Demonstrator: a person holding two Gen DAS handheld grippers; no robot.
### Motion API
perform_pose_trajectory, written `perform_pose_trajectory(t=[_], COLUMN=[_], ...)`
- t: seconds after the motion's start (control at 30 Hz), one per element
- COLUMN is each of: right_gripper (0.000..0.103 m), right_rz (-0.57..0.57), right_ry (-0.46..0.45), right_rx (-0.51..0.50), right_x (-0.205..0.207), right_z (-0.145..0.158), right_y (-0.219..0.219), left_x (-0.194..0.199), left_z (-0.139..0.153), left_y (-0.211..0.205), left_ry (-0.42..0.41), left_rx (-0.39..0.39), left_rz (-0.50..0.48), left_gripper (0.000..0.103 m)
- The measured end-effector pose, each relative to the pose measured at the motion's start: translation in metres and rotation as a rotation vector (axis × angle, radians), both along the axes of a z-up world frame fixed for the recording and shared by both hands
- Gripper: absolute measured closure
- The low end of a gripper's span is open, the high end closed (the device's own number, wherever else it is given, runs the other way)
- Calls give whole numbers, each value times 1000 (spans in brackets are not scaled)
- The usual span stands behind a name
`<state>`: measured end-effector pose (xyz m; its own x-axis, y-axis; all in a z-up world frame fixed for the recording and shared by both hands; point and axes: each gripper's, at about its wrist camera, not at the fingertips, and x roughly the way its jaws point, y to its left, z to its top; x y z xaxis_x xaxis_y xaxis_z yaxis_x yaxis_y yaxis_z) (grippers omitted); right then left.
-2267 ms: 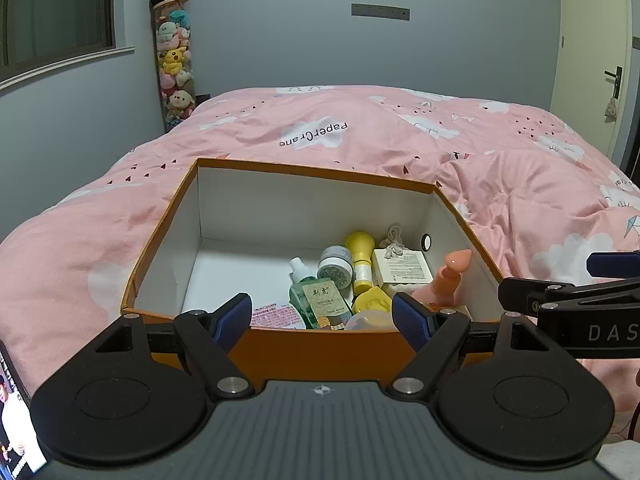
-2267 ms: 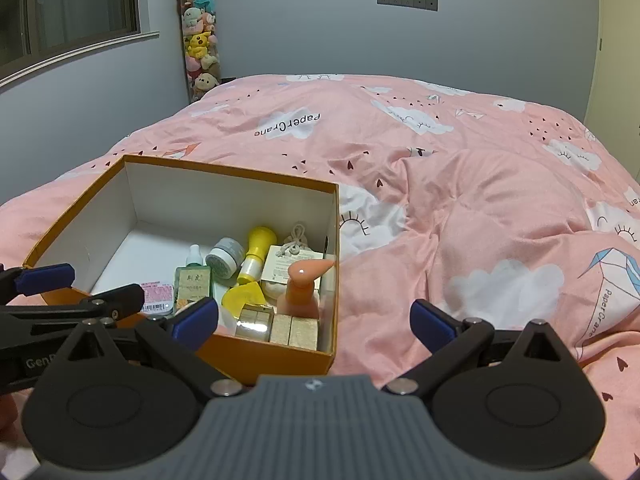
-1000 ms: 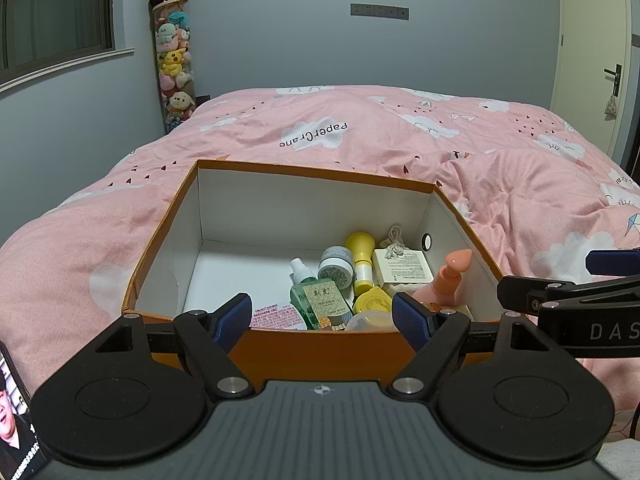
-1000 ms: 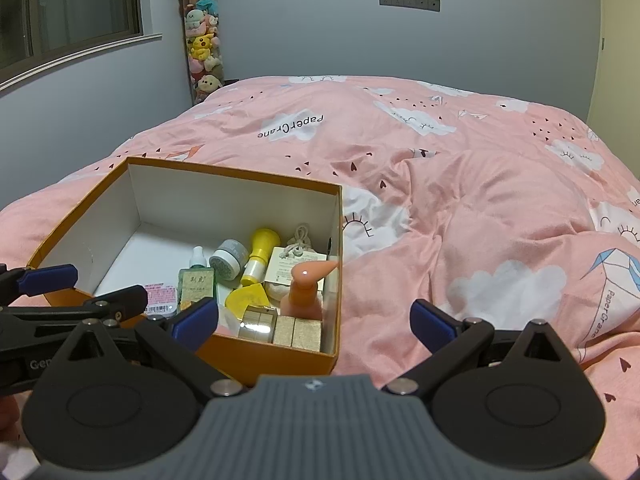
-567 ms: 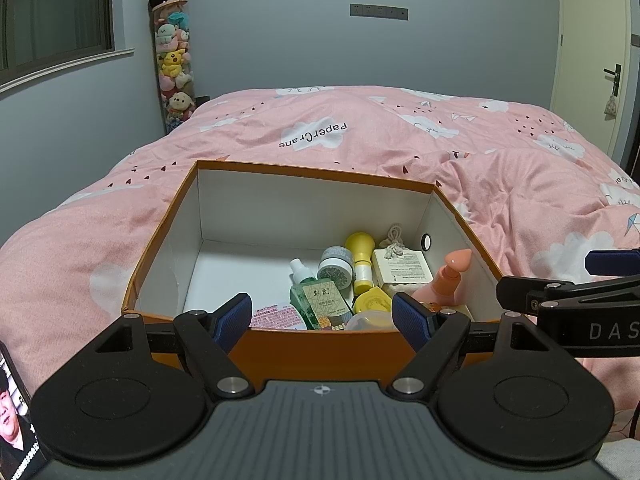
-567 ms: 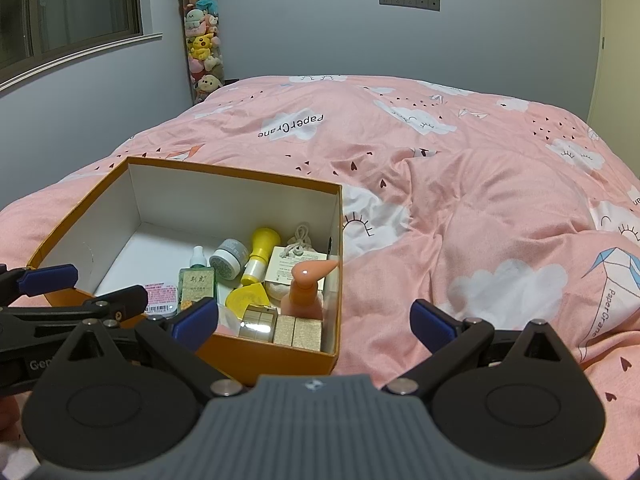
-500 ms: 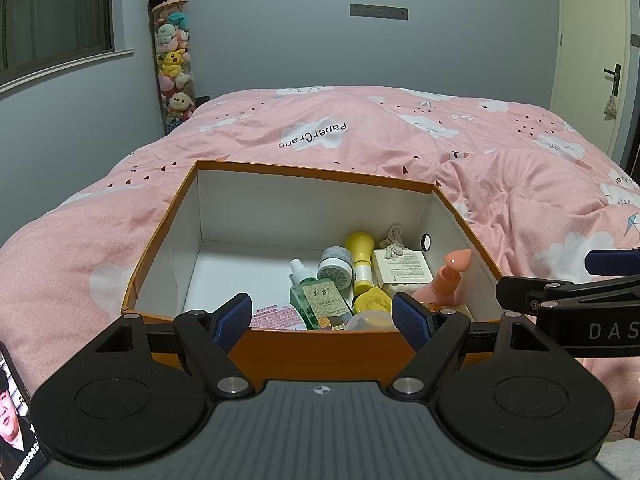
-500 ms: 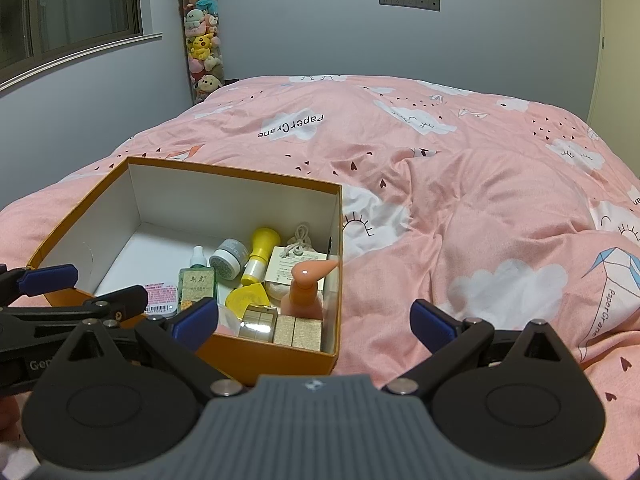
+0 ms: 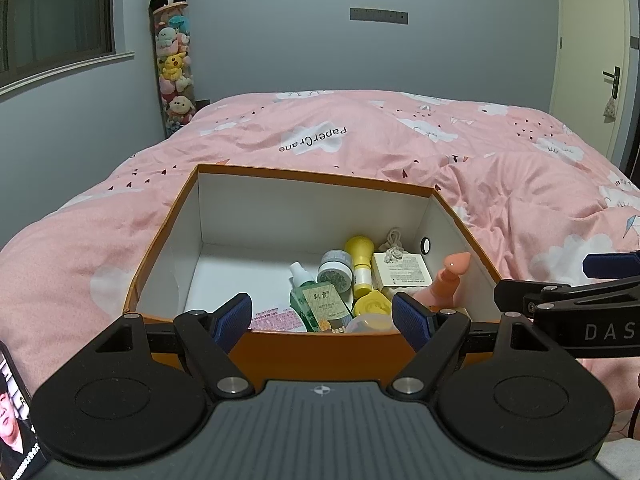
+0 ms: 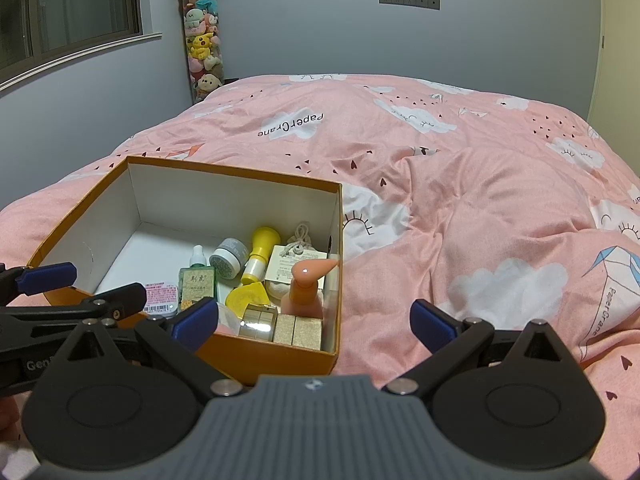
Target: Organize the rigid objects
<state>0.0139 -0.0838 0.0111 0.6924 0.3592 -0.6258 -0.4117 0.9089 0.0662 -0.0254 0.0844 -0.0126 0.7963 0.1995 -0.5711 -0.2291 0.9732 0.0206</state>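
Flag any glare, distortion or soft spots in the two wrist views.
Left wrist: strong fisheye bending of the door frame and window sill; dim, flat indoor light; box contents sharp. Right wrist: a bright specular spot on the pump bottle and glare on the shiny gold box; the frame edges curve the same way; left gripper in view, slightly soft.

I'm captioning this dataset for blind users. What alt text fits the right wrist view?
An open orange box on a pink duvet holds toiletries packed at its right end, including a peach pump bottle and a green bottle. The open right gripper hovers at its near corner, the left gripper beside it.
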Motion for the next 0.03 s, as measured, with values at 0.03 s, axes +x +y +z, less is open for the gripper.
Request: perform_pose_trajectory(t=[0.03], right_gripper=[3], right_rz=[0], right_ry=[0], right_rx=[0], right_x=[0], right_z=[0], right_y=[0], left_x=[0], left_z=[0], left_y=[0], left_ry=[1], left_rx=[0], left_rz=[0], left_gripper=[10])
